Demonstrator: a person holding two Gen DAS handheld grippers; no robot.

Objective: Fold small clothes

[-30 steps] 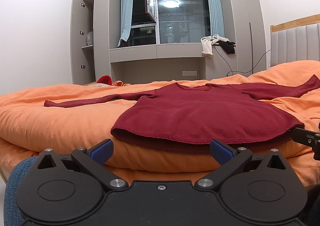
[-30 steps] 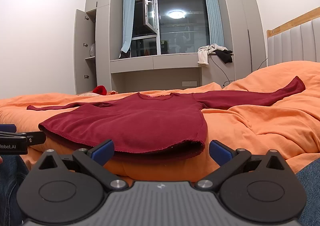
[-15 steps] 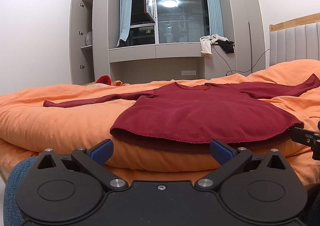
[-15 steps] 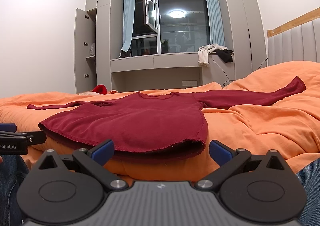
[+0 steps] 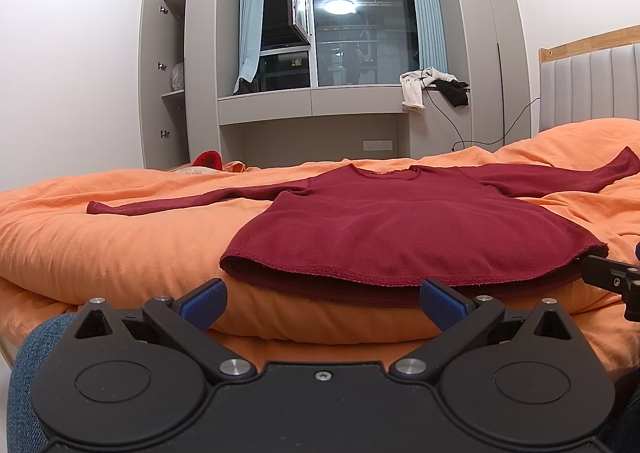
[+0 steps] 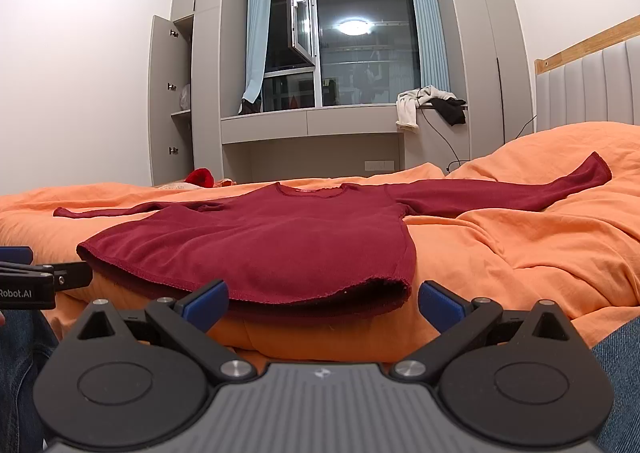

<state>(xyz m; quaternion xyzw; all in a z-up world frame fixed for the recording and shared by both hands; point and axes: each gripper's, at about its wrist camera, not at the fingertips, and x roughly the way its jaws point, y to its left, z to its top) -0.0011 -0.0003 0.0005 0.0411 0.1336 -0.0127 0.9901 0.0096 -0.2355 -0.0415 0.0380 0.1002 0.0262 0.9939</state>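
Dark red knit long-sleeved shirt (image 5: 384, 229) lies flat on the orange duvet-covered bed (image 5: 100, 237), sleeves spread, hem nearest. No fold made yet; all folding remains. Left tool (image 5: 322, 299) and right tool (image 6: 323, 300) spread wide, holding nothing, just short of hem.

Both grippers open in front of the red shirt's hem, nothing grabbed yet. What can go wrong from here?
1. The long-sleeved red shirt lies on a soft, wrinkled orange duvet; the left gripper or right gripper may pinch duvet along with the hem.
2. The hem shows two layers with a gap between them; a shallow grasp may catch only the top one.
3. Both sleeves are spread wide; lifting the hem first may drag them and skew the fold.
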